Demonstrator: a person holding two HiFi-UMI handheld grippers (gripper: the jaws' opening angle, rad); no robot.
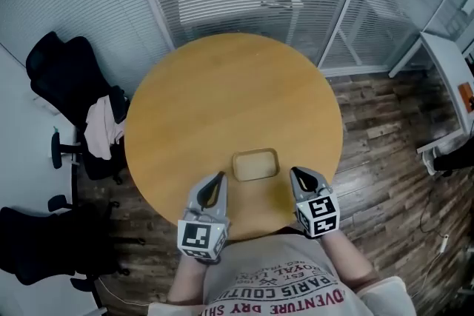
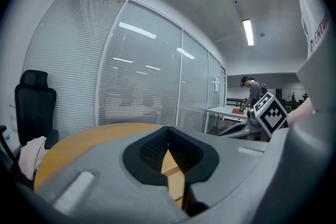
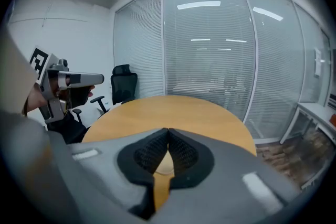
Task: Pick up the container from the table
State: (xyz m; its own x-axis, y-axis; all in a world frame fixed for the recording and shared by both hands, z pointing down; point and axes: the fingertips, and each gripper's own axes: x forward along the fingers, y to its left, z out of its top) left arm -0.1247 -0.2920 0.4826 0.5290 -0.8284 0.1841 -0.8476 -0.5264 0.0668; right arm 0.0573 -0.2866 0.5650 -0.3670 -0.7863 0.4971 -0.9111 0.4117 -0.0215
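In the lower middle of the head view, the left gripper (image 1: 220, 178) has its jaws closed, with nothing between them. Just to its right, the shallow tan container (image 1: 255, 164) lies on the round wooden table (image 1: 222, 85), near the lower edge. Further right, the right gripper (image 1: 295, 172) is also closed and empty.
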